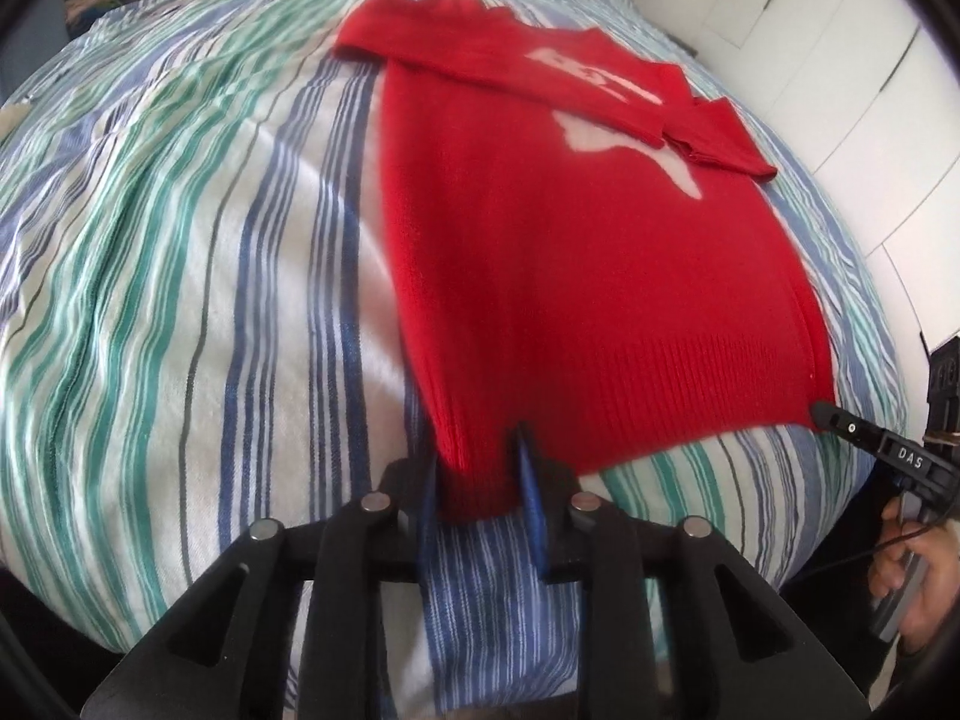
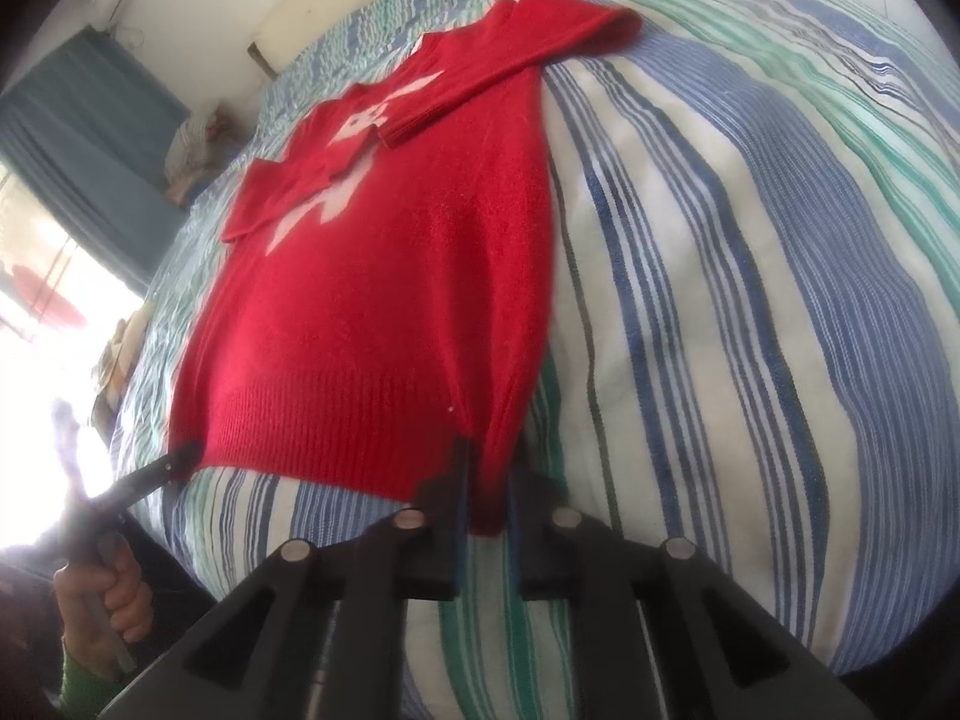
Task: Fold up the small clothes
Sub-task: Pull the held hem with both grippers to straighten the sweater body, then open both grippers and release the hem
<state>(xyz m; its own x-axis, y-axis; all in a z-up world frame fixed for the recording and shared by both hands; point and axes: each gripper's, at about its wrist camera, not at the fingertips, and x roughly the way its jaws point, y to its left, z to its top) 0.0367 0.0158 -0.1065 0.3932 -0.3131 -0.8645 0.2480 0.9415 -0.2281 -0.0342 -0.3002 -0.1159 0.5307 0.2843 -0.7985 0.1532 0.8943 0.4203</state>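
Observation:
A small red knit sweater (image 1: 576, 252) with a white print lies flat on the striped bedcover, both sleeves folded across its chest; it also shows in the right wrist view (image 2: 384, 276). My left gripper (image 1: 480, 474) is shut on the sweater's near left hem corner. My right gripper (image 2: 489, 480) is shut on the near right hem corner. The right gripper's tip (image 1: 840, 420) shows at the right hem corner in the left wrist view. The left gripper's tip (image 2: 180, 459) shows at the left hem corner in the right wrist view.
The striped blue, green and white bedcover (image 1: 180, 276) spreads wide on all sides of the sweater. White cupboard doors (image 1: 840, 60) stand beyond the bed's right side. A bright window and blue curtain (image 2: 78, 138) are to the left, with a pile of clothes (image 2: 192, 144) near it.

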